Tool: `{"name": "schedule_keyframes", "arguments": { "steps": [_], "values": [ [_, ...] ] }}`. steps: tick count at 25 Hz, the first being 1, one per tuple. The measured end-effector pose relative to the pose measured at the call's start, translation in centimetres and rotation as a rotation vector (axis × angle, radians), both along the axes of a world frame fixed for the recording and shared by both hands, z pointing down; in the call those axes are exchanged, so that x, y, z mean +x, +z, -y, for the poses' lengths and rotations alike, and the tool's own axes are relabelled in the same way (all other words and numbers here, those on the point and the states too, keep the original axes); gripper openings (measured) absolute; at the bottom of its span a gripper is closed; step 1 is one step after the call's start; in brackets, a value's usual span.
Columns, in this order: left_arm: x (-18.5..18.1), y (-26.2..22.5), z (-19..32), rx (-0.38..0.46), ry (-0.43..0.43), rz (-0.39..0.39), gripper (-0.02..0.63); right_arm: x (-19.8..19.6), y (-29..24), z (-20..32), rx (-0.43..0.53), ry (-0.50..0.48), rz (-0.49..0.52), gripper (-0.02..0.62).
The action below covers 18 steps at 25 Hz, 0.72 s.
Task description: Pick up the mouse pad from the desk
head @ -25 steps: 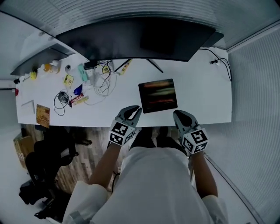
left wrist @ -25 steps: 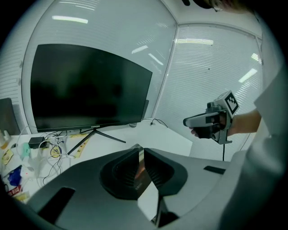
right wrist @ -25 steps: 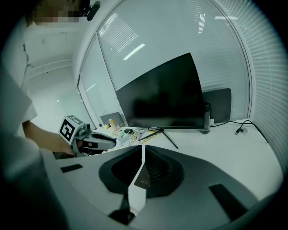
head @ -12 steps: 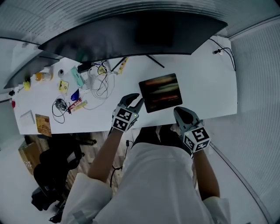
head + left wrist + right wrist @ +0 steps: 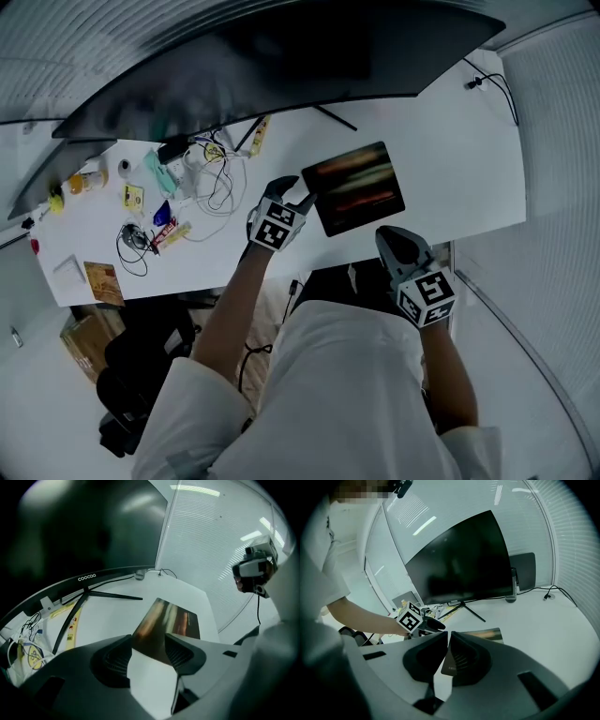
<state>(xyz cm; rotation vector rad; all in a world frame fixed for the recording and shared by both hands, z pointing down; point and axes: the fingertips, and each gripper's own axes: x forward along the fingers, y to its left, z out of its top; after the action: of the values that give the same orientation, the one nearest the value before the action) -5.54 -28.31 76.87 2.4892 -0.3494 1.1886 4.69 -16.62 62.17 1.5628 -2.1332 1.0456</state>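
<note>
Mouse pad [image 5: 354, 187]: we see it lying flat on the white desk [image 5: 450, 141], close to the front edge and just in front of a wide dark monitor [image 5: 281, 56]. It is a dark rectangle with a reddish, streaky sheen, turned slightly askew to the desk's edge.

From the head view, the left gripper [image 5: 298, 195] reaches over the desk, and its tips sit at the pad's left edge, near the front corner. In the left gripper view [image 5: 147, 641] we look between its two jaws, which stand spread apart and have just been opening. The near corner of the mouse pad [image 5: 166, 620] shows in the gap between them. Neither jaw presses on it, and the pad is not lifted.

The right gripper [image 5: 392, 236] hangs at the desk's front edge, near the pad's front side but apart from it. In the right gripper view [image 5: 447, 641] its jaws are drawn together with only a thin slit left, and nothing is held. Past them we see the pad [image 5: 487, 633] and the left gripper [image 5: 423, 623] with its marker cube.

To the left of the pad, well apart, small items and tangled cables [image 5: 211, 178] lie scattered across the desk.
</note>
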Motion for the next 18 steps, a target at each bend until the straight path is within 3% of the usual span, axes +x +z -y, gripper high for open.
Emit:
{"name": "schedule_keyframes", "arguments": {
  "steps": [5, 10, 18],
  "values": [
    [0.5, 3.2, 0.4, 0.012, 0.131, 0.099, 0.283, -0.9, 1.1, -0.6, -0.029, 0.012, 0.006, 0.041],
    [1.3, 5.2, 0.2, 0.002, 0.207, 0.151, 0.317, -1.1, 1.8, -1.8, -0.064, 0.027, 0.008, 0.041],
    [2.0, 6.2, 0.1, 0.015, 0.216, 0.193, 0.328, -0.4, 2.3, -2.9, -0.087, 0.063, 0.019, 0.041]
  ]
}}
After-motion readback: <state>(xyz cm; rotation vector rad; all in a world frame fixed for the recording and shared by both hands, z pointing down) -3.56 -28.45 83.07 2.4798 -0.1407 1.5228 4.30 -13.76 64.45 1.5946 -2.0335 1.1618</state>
